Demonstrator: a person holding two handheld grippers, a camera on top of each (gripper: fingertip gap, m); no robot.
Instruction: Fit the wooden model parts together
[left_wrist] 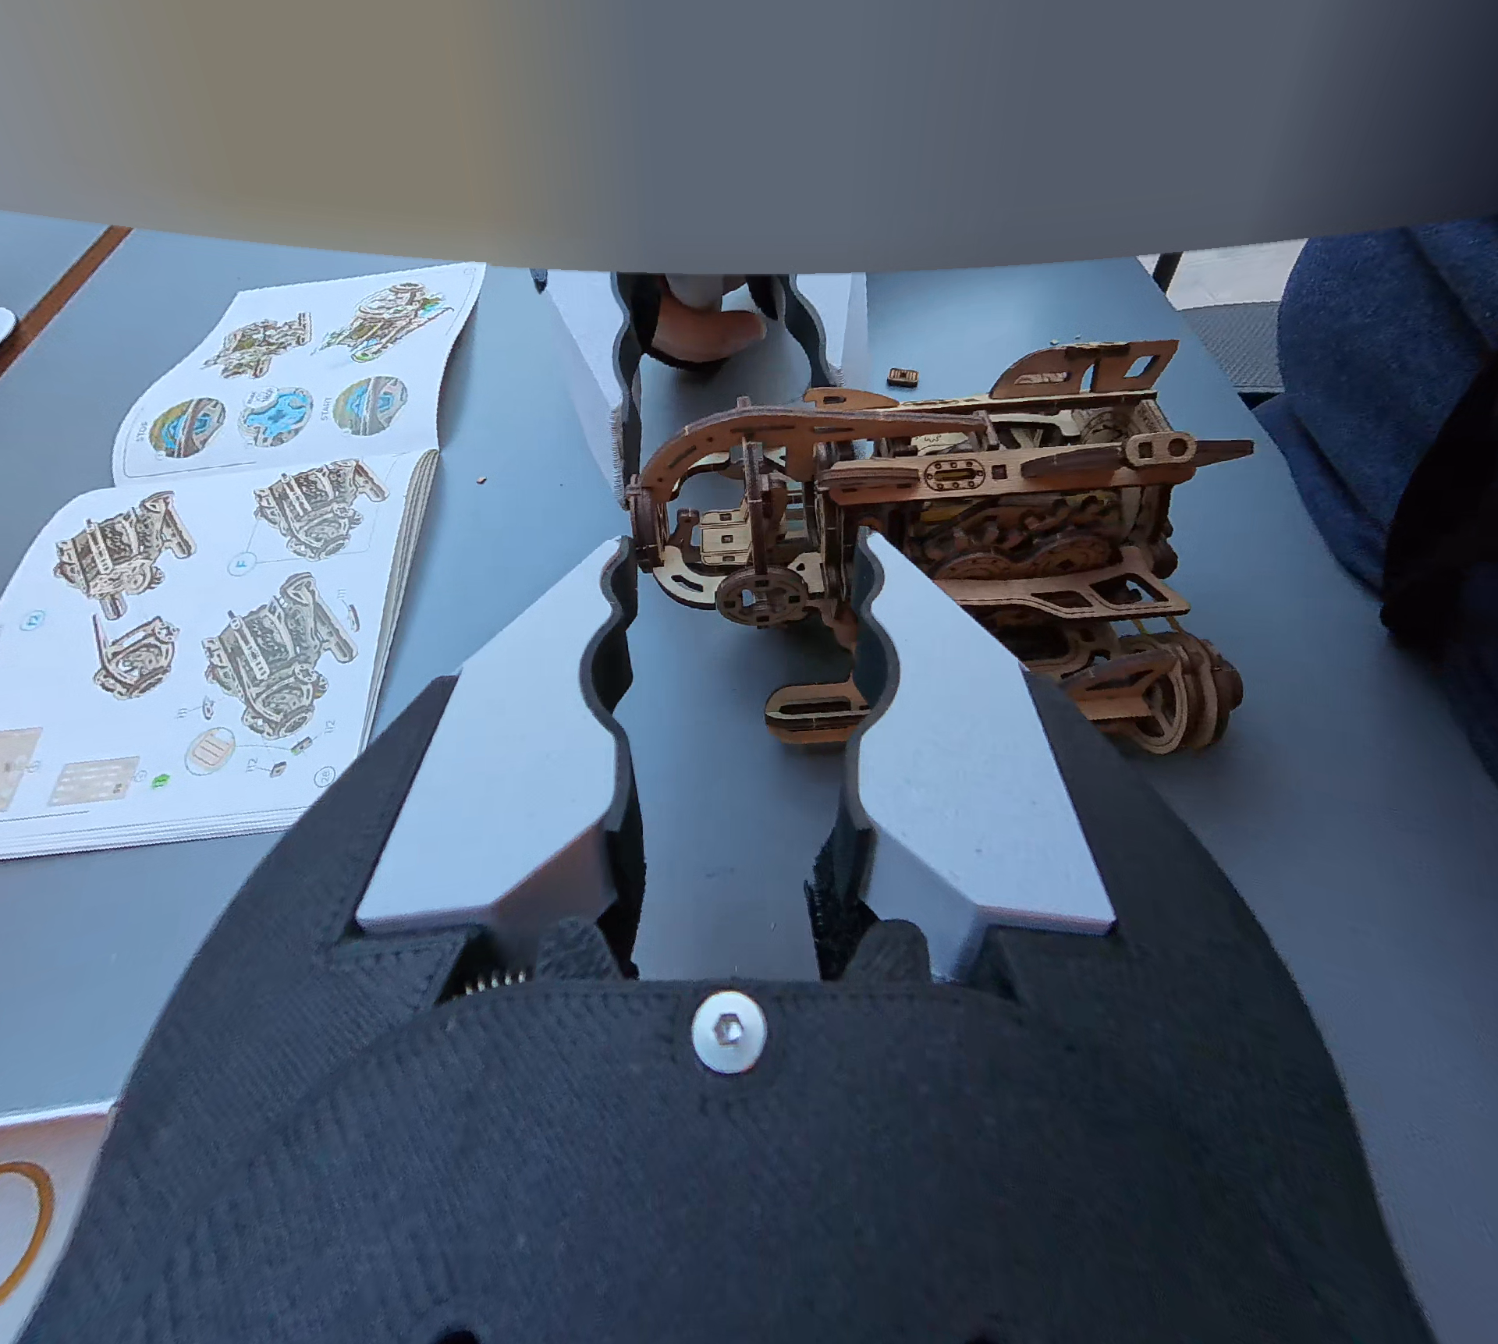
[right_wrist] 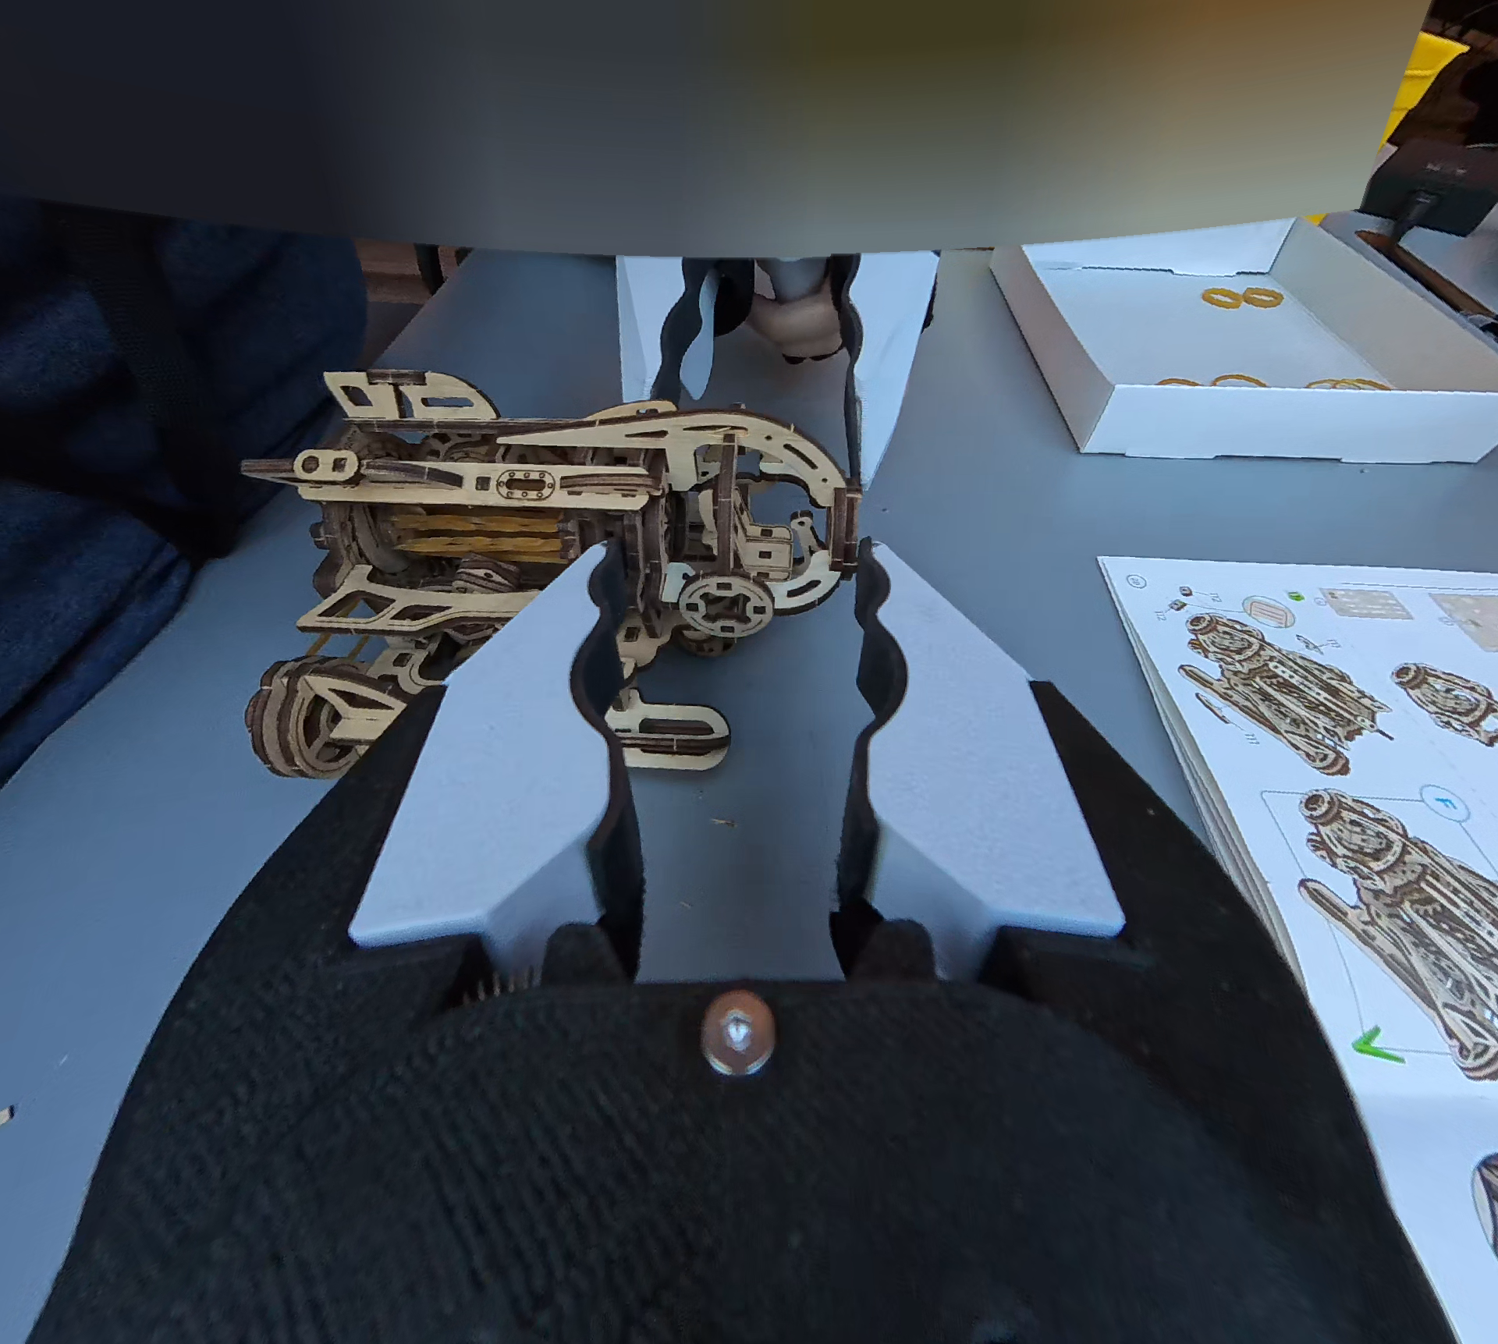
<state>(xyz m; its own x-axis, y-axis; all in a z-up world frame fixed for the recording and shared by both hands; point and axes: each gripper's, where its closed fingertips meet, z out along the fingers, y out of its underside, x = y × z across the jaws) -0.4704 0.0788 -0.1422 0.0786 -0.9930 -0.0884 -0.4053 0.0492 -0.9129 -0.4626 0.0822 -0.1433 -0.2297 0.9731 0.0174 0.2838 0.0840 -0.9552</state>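
Note:
A wooden model vehicle (left_wrist: 956, 527) with a curved cabin frame, gears and wheels stands on the grey table (left_wrist: 203, 981). It also shows in the right wrist view (right_wrist: 519, 535). My left gripper (left_wrist: 747, 550) is open and empty, low over the table, with the model's cabin just beyond its tips. My right gripper (right_wrist: 734, 550) is open and empty, facing the cabin from the opposite side. Each gripper shows across the model in the other's view: the right one (left_wrist: 721, 365), the left one (right_wrist: 762, 365). A tiny loose wooden piece (left_wrist: 902, 377) lies behind the model.
An open instruction booklet (left_wrist: 243, 535) lies left of the model and shows again in the right wrist view (right_wrist: 1337, 778). A white box tray (right_wrist: 1216, 414) with yellow rubber rings stands at the back right. Dark blue fabric (left_wrist: 1394, 430) lies past the model's rear. The grippers are tip to tip, or close to it.

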